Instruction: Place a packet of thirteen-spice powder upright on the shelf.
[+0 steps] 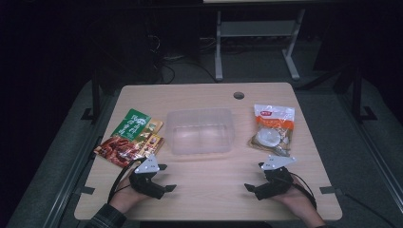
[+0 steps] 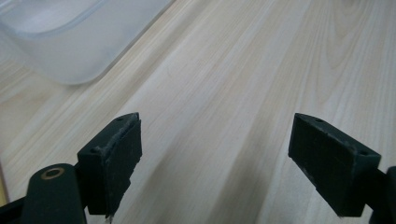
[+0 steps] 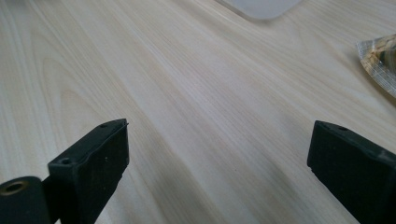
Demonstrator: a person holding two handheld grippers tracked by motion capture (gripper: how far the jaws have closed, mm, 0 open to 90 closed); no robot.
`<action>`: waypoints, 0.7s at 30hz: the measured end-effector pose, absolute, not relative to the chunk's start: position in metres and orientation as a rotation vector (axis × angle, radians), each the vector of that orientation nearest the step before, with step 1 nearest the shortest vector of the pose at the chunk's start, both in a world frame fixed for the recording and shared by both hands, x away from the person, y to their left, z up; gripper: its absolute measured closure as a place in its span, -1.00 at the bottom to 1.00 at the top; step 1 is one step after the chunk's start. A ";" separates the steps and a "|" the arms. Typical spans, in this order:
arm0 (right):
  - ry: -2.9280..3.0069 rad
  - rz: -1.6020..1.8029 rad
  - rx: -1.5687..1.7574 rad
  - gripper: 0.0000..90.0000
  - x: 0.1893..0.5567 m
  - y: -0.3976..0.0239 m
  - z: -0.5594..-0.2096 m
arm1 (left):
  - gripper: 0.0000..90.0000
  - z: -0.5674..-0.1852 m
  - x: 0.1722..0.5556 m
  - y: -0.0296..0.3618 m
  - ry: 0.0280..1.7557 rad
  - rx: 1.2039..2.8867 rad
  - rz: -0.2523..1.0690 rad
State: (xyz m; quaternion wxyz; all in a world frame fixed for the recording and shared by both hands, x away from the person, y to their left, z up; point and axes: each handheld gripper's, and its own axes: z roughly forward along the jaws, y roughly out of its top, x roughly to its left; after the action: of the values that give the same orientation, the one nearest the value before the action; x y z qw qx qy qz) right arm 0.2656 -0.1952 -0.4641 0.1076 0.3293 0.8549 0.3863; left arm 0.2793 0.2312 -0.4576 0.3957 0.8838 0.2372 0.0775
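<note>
where the pale wooden worktop (image 1: 209, 199) meets the bottom of the high view, two forearms come in, each hand resting low on the bare boards with a black gripper in it. the left gripper (image 1: 164, 177) sits at lower left of the frame, the right gripper (image 1: 255, 177) at lower right, and they point inward at each other across a bare stretch of wood. both sets of fingers stand wide apart with nothing between them: in the left gripper view the fingers (image 2: 114, 158) frame only grain, and in the right gripper view the fingers (image 3: 93, 163) do the same. neither touches any item.

just beyond the left gripper, at centre left, lie overlapping snack packets (image 1: 128, 140), green above and red-brown below, close to that gripper's grey plate. in the middle of the frame stands a clear plastic tub (image 1: 202, 130), its corner showing at upper left of the left gripper view (image 2: 60, 42). at centre right, just past the right gripper, lies a clear bag with an orange label (image 1: 273, 128); its edge shows at the right edge of the right gripper view (image 3: 380, 60).

farther up, a round hole (image 1: 239, 95) marks the worktop's far edge. behind it the room is dark, with grey floor, cables and the white legs of another table (image 1: 218, 52).
</note>
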 end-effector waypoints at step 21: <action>2.535 1.137 0.937 -0.88 0.265 -0.189 -0.464 | 0.27 -0.428 0.298 0.265 0.773 2.163 0.258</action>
State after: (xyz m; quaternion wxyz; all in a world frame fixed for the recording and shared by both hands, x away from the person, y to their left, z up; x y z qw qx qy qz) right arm 0.2649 -0.1885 -0.4642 0.1046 0.3180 0.8598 0.3855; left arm 0.2977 0.2645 -0.4282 0.4032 0.8563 0.3061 0.1021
